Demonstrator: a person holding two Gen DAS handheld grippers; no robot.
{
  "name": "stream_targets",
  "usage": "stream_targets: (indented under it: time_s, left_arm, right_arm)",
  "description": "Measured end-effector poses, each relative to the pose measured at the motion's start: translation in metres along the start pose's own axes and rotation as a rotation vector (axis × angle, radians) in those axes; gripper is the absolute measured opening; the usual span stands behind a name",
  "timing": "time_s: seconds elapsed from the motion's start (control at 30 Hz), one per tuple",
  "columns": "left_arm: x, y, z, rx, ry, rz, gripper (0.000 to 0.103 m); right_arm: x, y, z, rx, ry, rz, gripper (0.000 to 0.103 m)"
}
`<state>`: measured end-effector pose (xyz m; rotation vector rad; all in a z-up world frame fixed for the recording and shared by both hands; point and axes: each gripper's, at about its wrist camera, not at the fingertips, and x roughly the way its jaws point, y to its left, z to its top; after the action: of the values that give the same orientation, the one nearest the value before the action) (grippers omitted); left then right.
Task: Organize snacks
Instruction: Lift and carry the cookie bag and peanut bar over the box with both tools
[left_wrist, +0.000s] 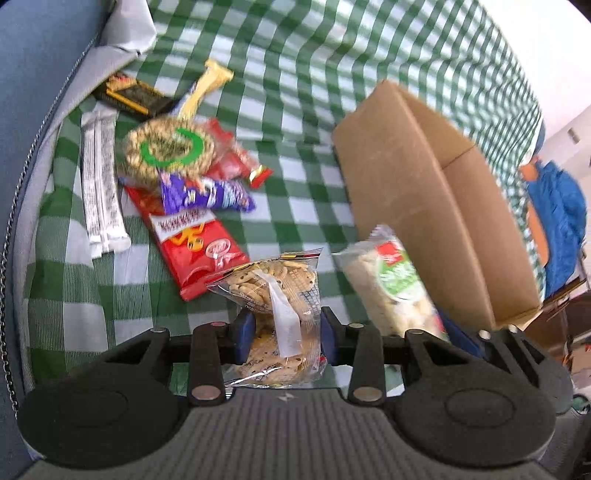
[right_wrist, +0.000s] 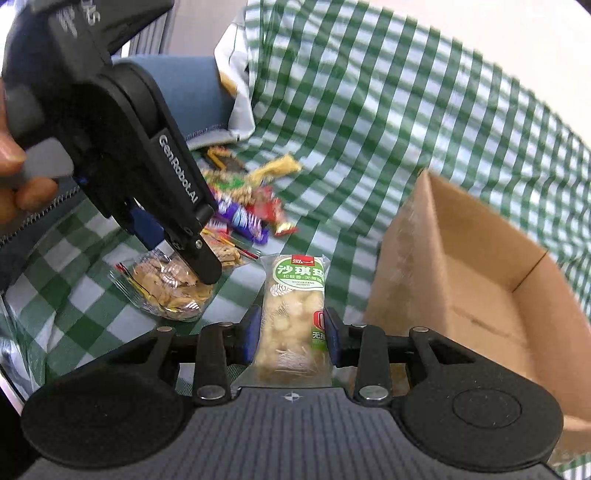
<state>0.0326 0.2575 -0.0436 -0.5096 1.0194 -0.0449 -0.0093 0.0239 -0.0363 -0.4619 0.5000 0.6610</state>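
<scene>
My left gripper (left_wrist: 287, 338) is shut on a clear bag of small biscuits (left_wrist: 275, 295), its blue pads pressing both sides; from the right wrist view the same gripper (right_wrist: 199, 258) comes down on that bag (right_wrist: 166, 284). My right gripper (right_wrist: 290, 338) is shut on a pale snack bar with a green label (right_wrist: 291, 306), held just above the cloth; in the left wrist view that bar (left_wrist: 391, 284) sits right of the biscuits. An open cardboard box (right_wrist: 480, 280) stands to the right, seen too as the box (left_wrist: 424, 192).
A pile of snacks lies on the green checked cloth (left_wrist: 295, 92): a red packet (left_wrist: 184, 240), a purple wrapper (left_wrist: 207, 194), a round pack with a green ring (left_wrist: 170, 151), white sachets (left_wrist: 101, 184), a dark box (left_wrist: 129, 94). A hand (right_wrist: 14, 173) holds the left gripper.
</scene>
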Motion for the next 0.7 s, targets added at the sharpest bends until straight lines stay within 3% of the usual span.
stream_targets:
  time_s: [0.2, 0.37, 0.53, 0.7]
  left_arm:
    - [-0.02, -0.005, 0.006, -0.02, -0.127, -0.04, 0.041]
    - [-0.029, -0.019, 0.011, 0.011, -0.223, -0.064, 0.041]
    - [-0.037, -0.042, 0.011, 0.023, -0.331, -0.102, 0.041]
    - [-0.039, -0.079, 0.007, 0.054, -0.42, -0.137, 0.041]
  right_arm:
    - [-0.038, -0.029, 0.016, 0.042, -0.149, -0.031, 0.037]
    - [-0.059, -0.081, 0.028, 0.134, -0.247, -0.111, 0.037]
    - [-0.057, -0.142, 0.024, 0.197, -0.295, -0.201, 0.037]
    - [-0.039, -0.178, -0.001, 0.232, -0.263, -0.252, 0.037]
